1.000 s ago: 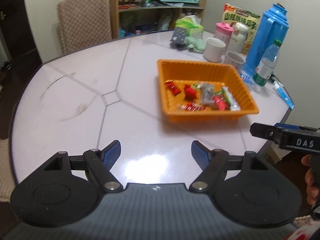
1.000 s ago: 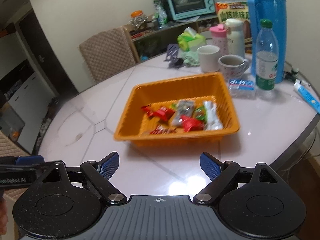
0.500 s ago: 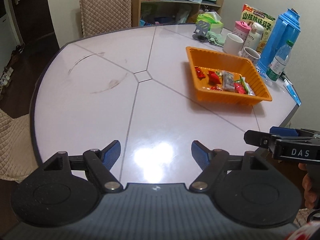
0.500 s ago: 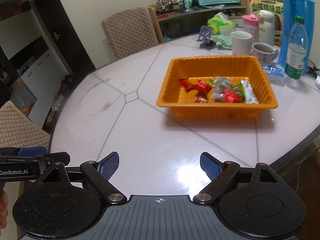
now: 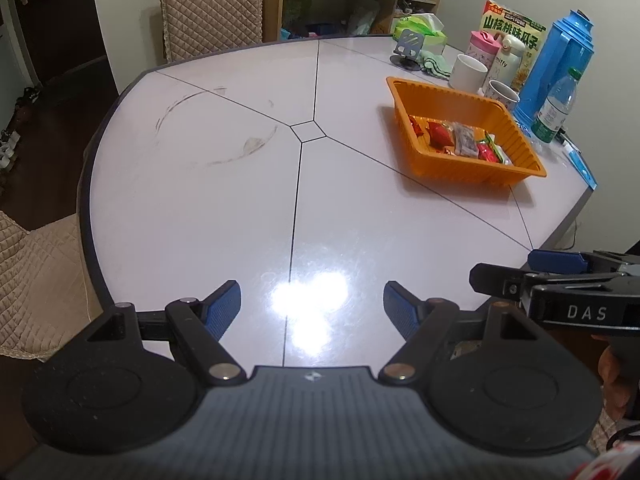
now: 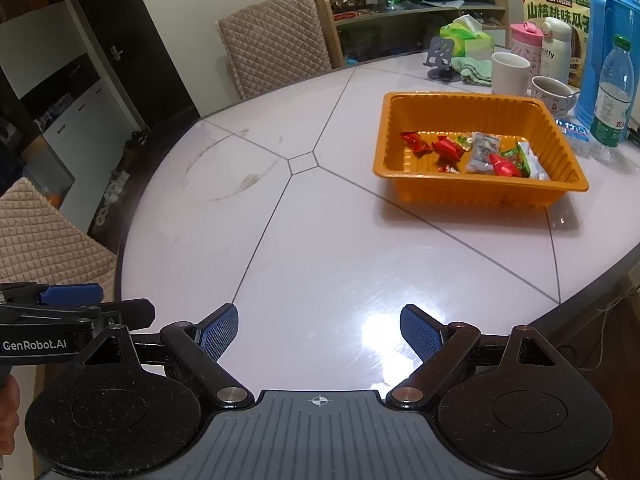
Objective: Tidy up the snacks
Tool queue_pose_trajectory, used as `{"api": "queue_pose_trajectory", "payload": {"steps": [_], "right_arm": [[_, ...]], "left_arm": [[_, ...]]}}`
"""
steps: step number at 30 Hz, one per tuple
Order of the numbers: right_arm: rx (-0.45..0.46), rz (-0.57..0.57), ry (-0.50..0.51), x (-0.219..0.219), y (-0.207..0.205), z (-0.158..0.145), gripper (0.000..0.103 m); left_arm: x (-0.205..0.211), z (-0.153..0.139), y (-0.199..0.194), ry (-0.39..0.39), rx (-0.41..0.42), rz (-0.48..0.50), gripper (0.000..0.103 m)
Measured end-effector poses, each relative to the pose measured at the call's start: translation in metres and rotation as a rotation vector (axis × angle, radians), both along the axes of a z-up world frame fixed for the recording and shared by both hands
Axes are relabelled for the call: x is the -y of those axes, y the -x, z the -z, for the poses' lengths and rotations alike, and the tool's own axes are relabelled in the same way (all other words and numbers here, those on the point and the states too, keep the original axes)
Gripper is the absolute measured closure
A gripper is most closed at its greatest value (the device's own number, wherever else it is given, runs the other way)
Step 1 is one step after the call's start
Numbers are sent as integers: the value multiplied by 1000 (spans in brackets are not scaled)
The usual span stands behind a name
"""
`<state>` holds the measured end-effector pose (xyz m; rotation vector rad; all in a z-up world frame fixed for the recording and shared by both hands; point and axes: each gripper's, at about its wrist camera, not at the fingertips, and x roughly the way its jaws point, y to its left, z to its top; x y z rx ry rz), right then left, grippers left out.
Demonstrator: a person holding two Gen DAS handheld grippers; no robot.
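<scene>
Apparently the task is complete or nearly so: the wrapped snacks (image 6: pixel 472 152) are gathered in the orange tray (image 6: pixel 404 112), at 1 o'clock on the worktop (image 6: pixel 320 240). No loose snacks are visible. Left tool (image 5: pixel 312 308) and right tool (image 6: pixel 319 326) are released, holding nothing.

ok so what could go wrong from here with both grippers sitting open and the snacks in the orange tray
1. The orange tray looks light and thin, so a careless reach for a candy might shove it across the glossy table.
2. The water bottle and cup stand close behind the tray; a push that way could tip them.
3. The left gripper and right gripper are side by side and could collide.
</scene>
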<state>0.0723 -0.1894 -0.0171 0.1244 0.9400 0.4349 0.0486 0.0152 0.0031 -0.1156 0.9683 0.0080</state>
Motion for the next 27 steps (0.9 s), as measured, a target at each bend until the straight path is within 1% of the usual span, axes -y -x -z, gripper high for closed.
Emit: {"api": "queue_pose_trajectory", "payload": {"steps": [13,27], "right_arm": [[-9,15,14,-17,12,1,15],[-3,24,16,-20,17,0,15]], "left_arm": [[-17,4,8,10,-7,20,26],[-17,3,9,15,-2,25,26]]}}
